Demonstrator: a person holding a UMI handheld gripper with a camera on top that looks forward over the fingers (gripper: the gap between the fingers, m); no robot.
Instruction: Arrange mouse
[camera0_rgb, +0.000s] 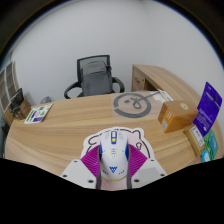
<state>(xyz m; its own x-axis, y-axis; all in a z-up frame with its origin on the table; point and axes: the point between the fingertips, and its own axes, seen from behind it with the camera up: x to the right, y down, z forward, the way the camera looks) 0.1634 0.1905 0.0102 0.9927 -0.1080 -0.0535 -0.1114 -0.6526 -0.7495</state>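
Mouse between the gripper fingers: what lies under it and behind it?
The mouse sits between the gripper pads; what is beneath it is hidden. Behind it: wooden desk, then an office chair.

Bright, even indoor light, soft shadows, slight blur throughout, and strong fisheye bending toward the edges.

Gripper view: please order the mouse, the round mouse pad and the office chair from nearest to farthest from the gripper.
1. Mouse: white, between the jaws of the gripper, which press its sides.
2. Round mouse pad: on the desk, beyond the mouse.
3. Office chair: behind the desk, at the wall.
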